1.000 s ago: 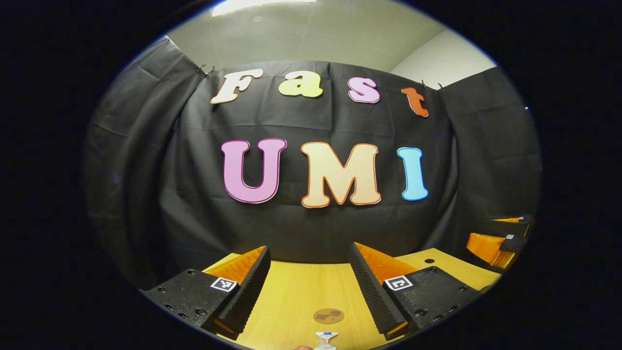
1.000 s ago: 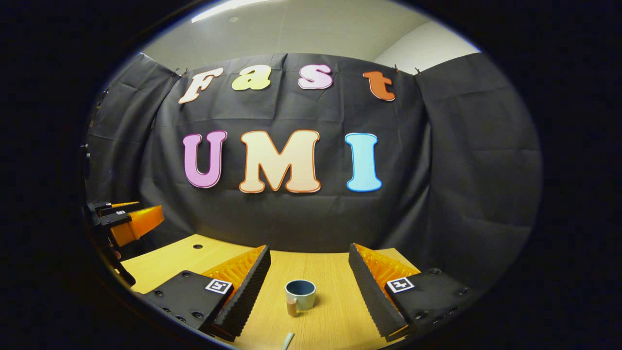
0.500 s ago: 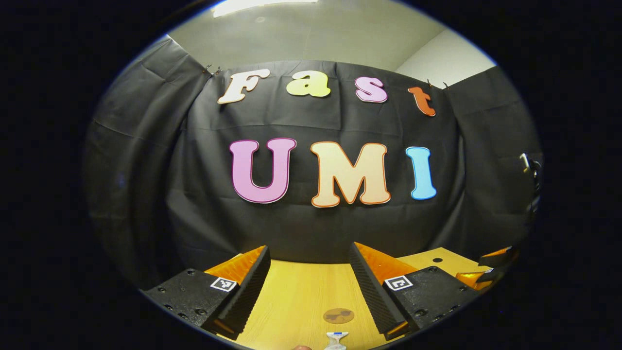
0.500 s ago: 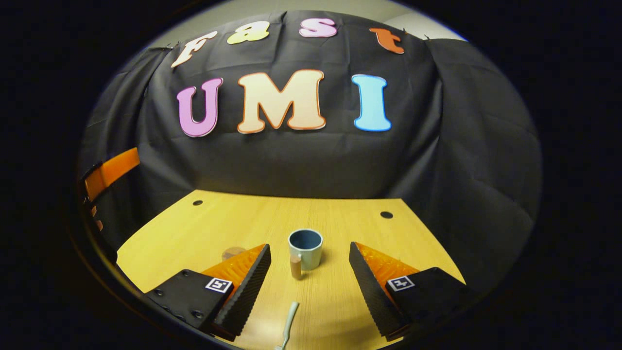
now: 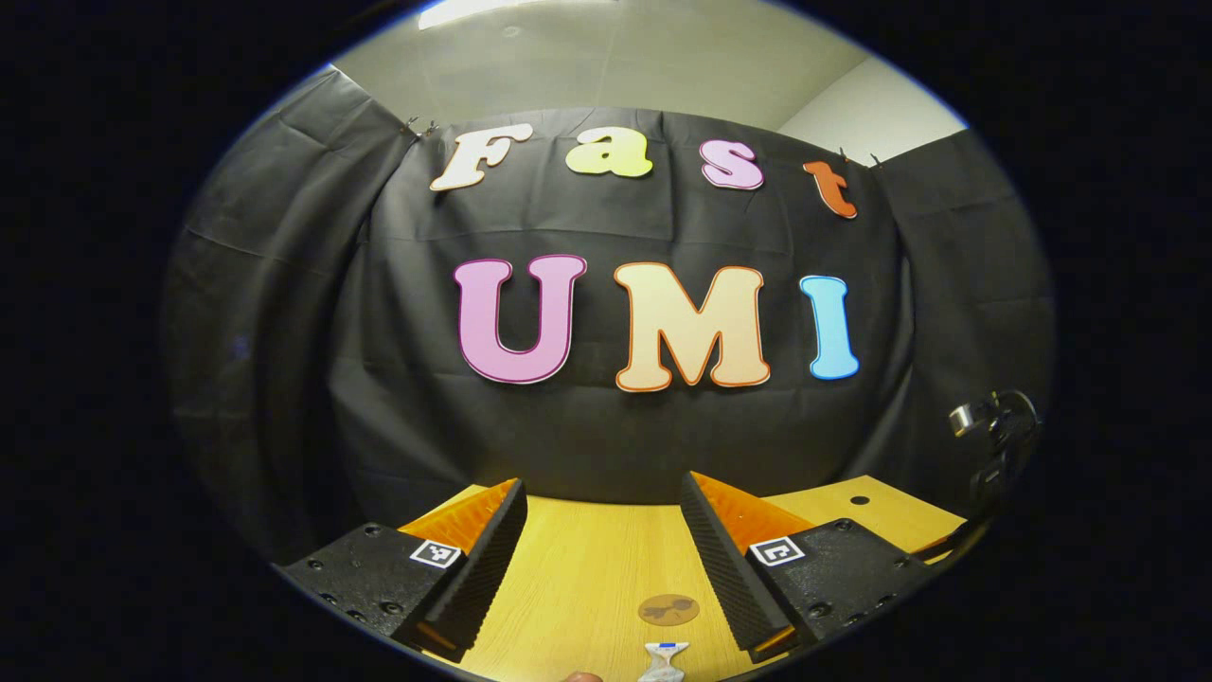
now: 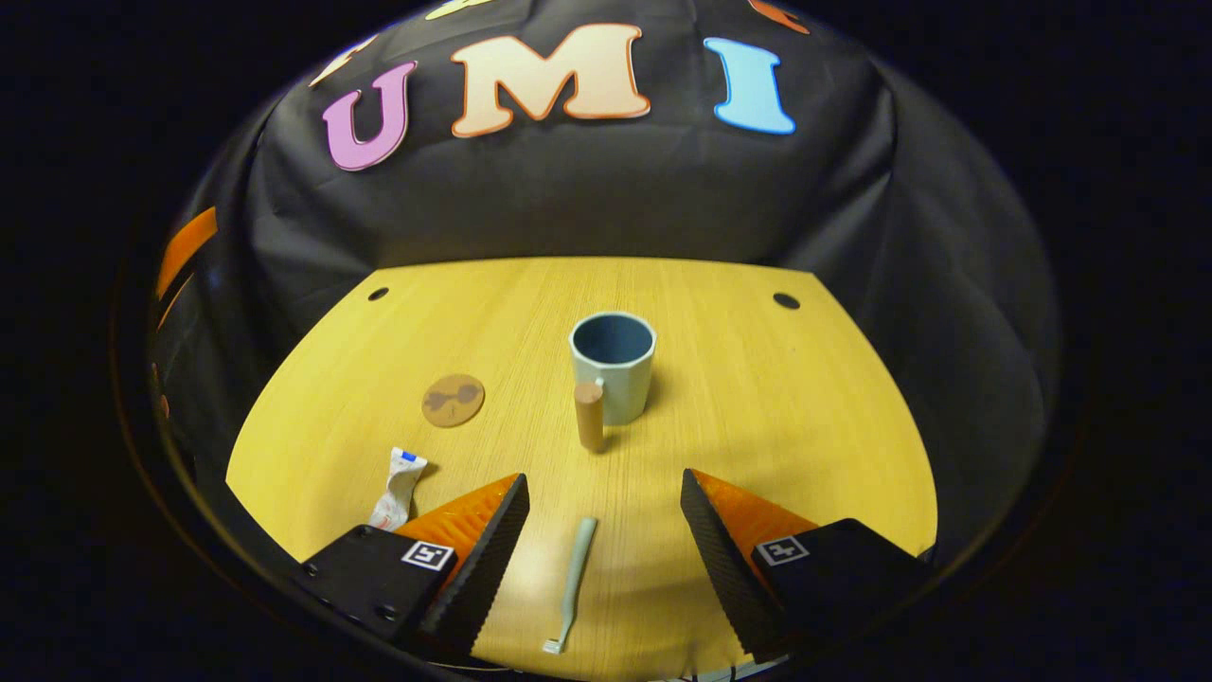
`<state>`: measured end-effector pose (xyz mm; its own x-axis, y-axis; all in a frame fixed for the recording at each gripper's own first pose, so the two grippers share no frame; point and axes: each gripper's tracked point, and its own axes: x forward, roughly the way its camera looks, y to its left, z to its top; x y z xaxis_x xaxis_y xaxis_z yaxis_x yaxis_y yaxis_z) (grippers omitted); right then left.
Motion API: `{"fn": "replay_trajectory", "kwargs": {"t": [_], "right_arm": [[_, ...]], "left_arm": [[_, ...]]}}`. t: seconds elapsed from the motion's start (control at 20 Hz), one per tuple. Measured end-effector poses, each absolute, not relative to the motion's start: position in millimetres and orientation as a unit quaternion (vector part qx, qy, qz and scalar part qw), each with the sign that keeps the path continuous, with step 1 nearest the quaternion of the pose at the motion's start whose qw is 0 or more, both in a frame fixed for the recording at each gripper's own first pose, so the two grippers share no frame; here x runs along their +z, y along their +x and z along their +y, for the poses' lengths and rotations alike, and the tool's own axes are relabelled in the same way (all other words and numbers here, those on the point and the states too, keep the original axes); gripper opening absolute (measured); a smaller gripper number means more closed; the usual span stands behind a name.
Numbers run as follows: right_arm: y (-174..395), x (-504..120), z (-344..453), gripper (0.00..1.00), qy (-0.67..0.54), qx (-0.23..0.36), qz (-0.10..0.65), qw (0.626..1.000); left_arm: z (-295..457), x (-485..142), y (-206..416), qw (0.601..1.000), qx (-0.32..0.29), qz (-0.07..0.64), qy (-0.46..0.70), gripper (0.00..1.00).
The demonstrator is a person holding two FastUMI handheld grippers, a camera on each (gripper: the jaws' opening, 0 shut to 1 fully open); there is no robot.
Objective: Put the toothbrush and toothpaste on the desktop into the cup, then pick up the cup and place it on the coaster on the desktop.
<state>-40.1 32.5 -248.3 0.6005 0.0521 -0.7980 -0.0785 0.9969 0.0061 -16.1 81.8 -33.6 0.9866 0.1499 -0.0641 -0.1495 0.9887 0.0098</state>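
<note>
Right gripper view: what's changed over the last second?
The right gripper has tipped down toward the desk, bringing the toothbrush between its open fingers, with the toothpaste and coaster now in sight. Nothing was grasped. Cup unmoved; left gripper barely shifted, open.

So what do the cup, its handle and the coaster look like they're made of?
The cup looks like matte ceramic or plastic: pale outside, darker blue inside, no sharp glare. Its handle looks like wood or cork, a plain brown cylinder. The coaster seems cork or thin wood: a flat tan disc with a dark print.
</note>
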Motion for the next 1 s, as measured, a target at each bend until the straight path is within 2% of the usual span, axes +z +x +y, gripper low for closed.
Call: {"fn": "replay_trajectory", "kwargs": {"t": [0.15,0.3,0.35,0.5,0.6,0.65,0.85,0.9,0.95,1.0], "right_arm": [[-49,-274,36,0.99,-0.014,0.045,0.488,0.872],[-57,-293,39,0.94,-0.018,0.052,0.522,0.851],[-60,-299,40,0.96,-0.020,0.055,0.531,0.845],[-68,-318,40,0.96,-0.035,0.059,0.559,0.826],[-76,-330,42,0.93,-0.041,0.064,0.579,0.812],[-78,-335,43,0.96,-0.044,0.067,0.587,0.806],[-86,-350,45,0.96,-0.058,0.074,0.616,0.782],[-87,-353,48,0.93,-0.056,0.078,0.622,0.777],[-88,-355,52,0.97,-0.048,0.085,0.630,0.771],[-87,-356,51,0.89,-0.051,0.085,0.634,0.767]], "left_arm": [[87,-42,-17,0.996,0.080,0.043,0.004,0.94],[92,-49,-18,0.995,0.085,0.051,0.003,0.94],[94,-51,-18,0.995,0.087,0.054,0.003,0.94],[98,-60,-18,0.994,0.091,0.065,0.004,0.94],[102,-63,-20,0.993,0.094,0.069,0.004,0.94],[104,-65,-19,0.993,0.095,0.071,0.003,0.94],[110,-75,-17,0.992,0.095,0.082,0.003,0.94],[111,-79,-18,0.992,0.095,0.086,0.003,0.94],[112,-80,-18,0.991,0.097,0.088,0.004,0.94],[115,-81,-18,0.991,0.099,0.088,0.005,0.94]]}}
